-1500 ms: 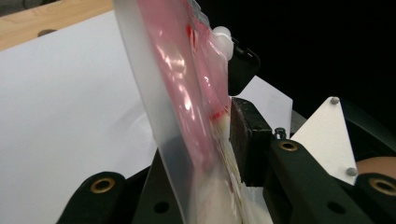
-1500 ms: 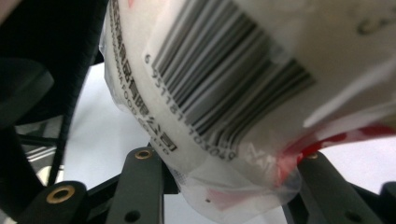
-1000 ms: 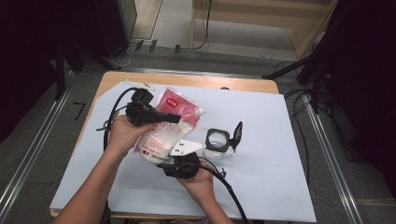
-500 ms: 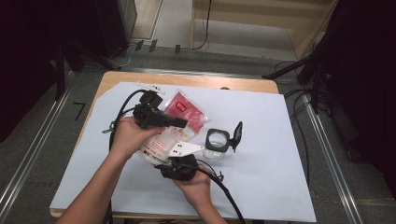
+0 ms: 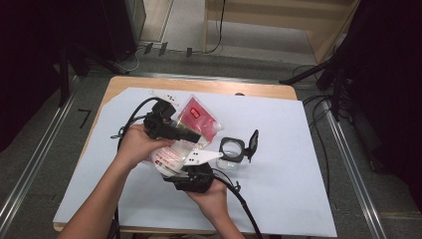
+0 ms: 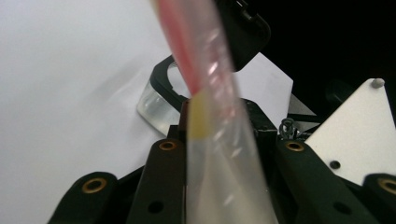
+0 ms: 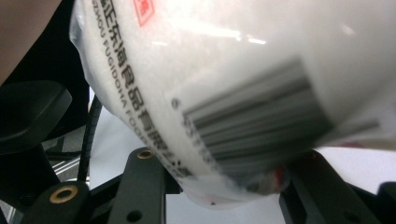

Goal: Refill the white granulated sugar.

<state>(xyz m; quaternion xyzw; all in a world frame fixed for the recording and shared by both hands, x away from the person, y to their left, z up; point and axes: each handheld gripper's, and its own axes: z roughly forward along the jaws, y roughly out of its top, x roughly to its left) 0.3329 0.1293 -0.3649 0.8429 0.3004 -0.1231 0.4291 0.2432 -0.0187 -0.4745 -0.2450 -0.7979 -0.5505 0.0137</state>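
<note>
Hidden and cut-off parts, both grippers on one bag

Bag (image 7: 243, 93) overruns the right gripper view's top and right edges; print beyond the fingers (image 7: 140, 186) blurred, barcode smeared. In the left gripper view the film (image 6: 219, 154) between the fingers (image 6: 163, 182) hides part of the clear box (image 6: 156, 105) beyond; fingertips unseen.

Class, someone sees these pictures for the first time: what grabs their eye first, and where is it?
A red-and-white plastic pouch of white powder at the table's middle, clamped from both ends by the left gripper and right gripper. Just to its right on the white sheet stands a clear square container with its black lid flipped open.
</note>
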